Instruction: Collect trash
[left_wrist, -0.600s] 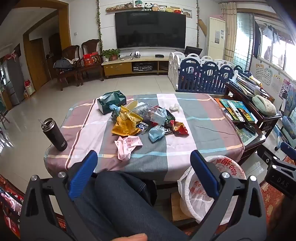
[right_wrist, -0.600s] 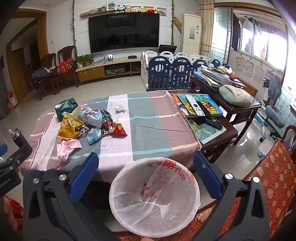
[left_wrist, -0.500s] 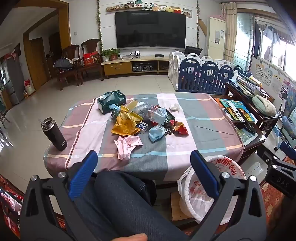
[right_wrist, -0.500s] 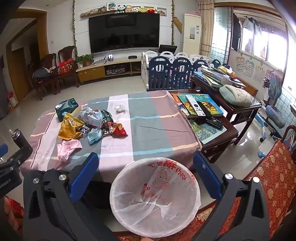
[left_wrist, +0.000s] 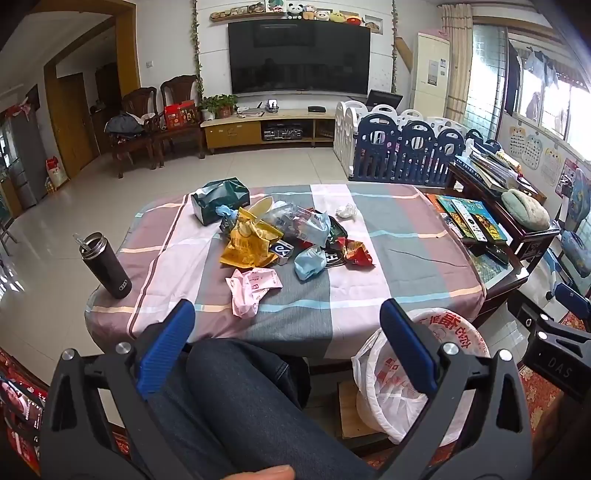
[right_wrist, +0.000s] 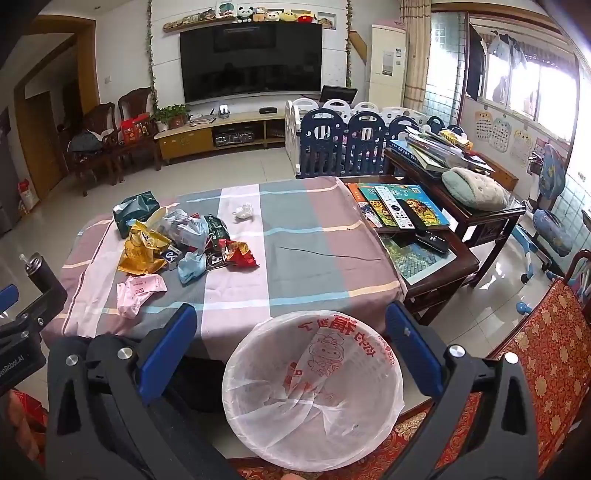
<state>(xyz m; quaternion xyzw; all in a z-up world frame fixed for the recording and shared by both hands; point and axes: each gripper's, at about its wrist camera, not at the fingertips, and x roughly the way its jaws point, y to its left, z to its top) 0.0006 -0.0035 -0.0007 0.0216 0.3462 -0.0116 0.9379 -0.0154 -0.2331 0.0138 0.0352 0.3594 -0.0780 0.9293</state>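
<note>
While both tongs stand wide apart and empty, the left gripper (left_wrist: 286, 345) points toward the trash pile (left_wrist: 280, 240) ahead on the table (left_wrist: 406, 258), so it seems nearer; the right gripper (right_wrist: 290, 349) hangs over the lined bin (right_wrist: 314, 391).

Right tongs (right_wrist: 288, 339) spread wide, empty, above lined bin (right_wrist: 314, 391)
</note>
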